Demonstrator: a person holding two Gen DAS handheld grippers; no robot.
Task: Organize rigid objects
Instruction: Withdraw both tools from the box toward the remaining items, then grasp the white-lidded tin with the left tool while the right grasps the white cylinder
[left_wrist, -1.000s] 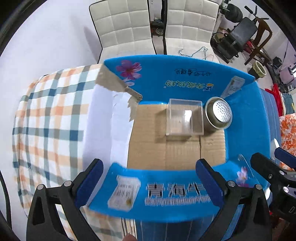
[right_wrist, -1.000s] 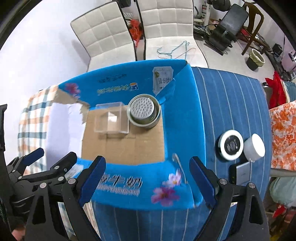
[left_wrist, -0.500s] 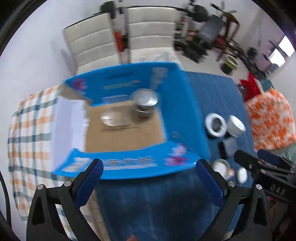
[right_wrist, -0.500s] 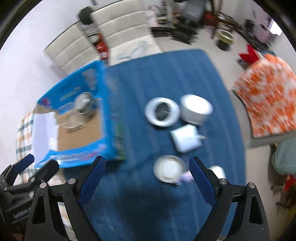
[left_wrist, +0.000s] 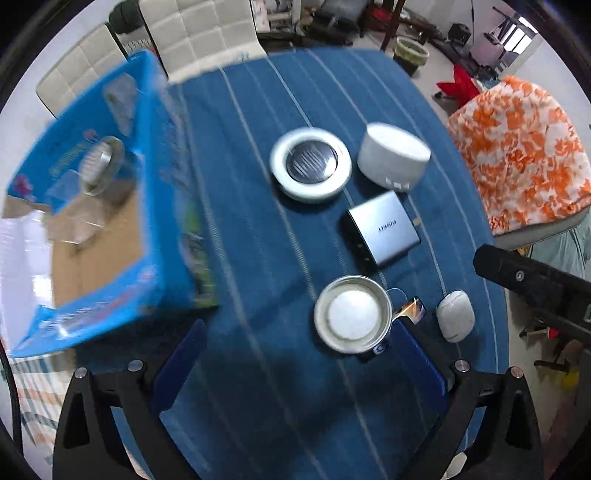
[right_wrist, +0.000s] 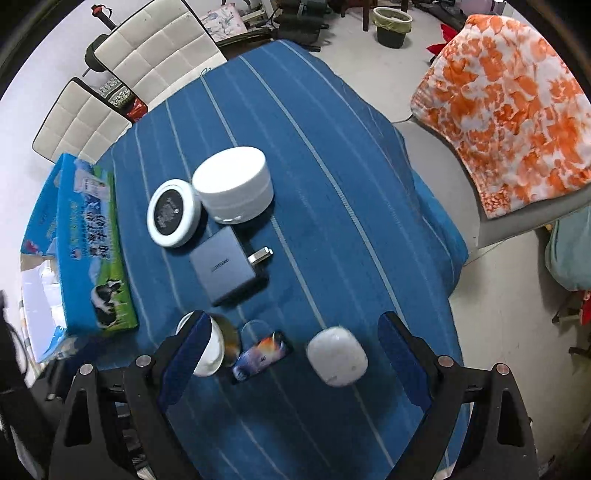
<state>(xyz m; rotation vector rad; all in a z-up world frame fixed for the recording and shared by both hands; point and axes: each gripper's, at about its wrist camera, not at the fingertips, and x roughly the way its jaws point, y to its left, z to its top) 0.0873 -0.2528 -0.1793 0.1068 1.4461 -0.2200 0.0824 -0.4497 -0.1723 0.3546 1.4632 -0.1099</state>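
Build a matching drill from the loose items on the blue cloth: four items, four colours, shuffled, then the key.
Items:
1. round tub
2. charger block
3. milk carton box
4. ring-shaped disc

Descriptions:
A. grey
B. white rim, dark centre
C. plain white
D. bright blue with a cow picture

Pairs: 1-C, 2-A, 3-D, 4-B

Bright even daylight, strong fisheye bending at edges, motion blur on blue box (left_wrist: 92, 206)

I see a white cylinder (right_wrist: 236, 190), ringed disc (right_wrist: 173, 212), grey charger (right_wrist: 225, 269), tin (left_wrist: 352, 319), card (right_wrist: 262, 354), white pebble case (right_wrist: 336, 354) on blue cloth (right_wrist: 332, 229); blue carton (left_wrist: 92, 221) at left.
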